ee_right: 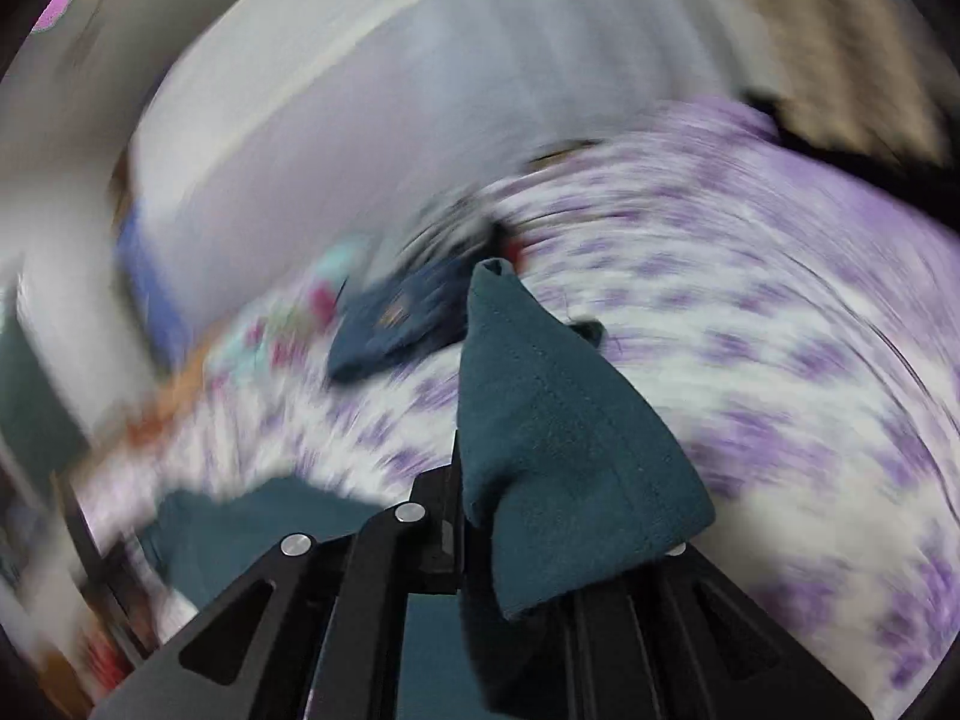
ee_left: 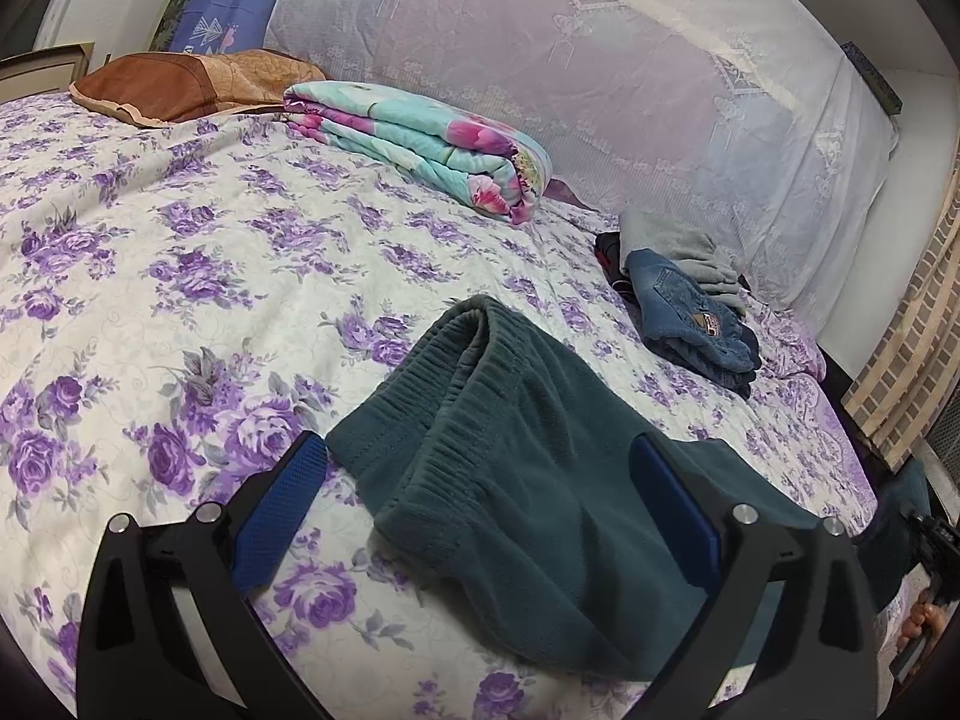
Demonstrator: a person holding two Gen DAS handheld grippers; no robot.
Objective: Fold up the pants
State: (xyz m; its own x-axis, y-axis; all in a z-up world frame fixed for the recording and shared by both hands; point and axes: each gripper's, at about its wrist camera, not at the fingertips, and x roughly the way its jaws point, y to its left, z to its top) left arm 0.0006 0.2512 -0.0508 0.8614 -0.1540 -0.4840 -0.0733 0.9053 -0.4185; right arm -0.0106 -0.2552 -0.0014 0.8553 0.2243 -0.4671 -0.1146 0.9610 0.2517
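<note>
Dark teal pants (ee_left: pixel 528 456) lie on the flowered bedspread (ee_left: pixel 180 312), elastic waistband doubled over toward the far side. My left gripper (ee_left: pixel 480 486) hovers low over them, open wide. Its blue pads (ee_left: pixel 282 510) stand on either side of the waist part without pressing it. The right wrist view is heavily motion-blurred. There my right gripper (ee_right: pixel 465 468) is shut on a fold of the teal pants (ee_right: pixel 540 432), and the cloth stands up in a peak and drapes over the right-hand finger. More teal cloth hangs below it.
A folded turquoise and pink quilt (ee_left: pixel 420 150) and a brown pillow (ee_left: pixel 192 84) lie at the back. A pile of jeans (ee_left: pixel 690 312) and grey clothes (ee_left: pixel 678 246) sits at the right. A lace-covered headboard (ee_left: pixel 600 60) lines the far side, and the bed edge runs at the right.
</note>
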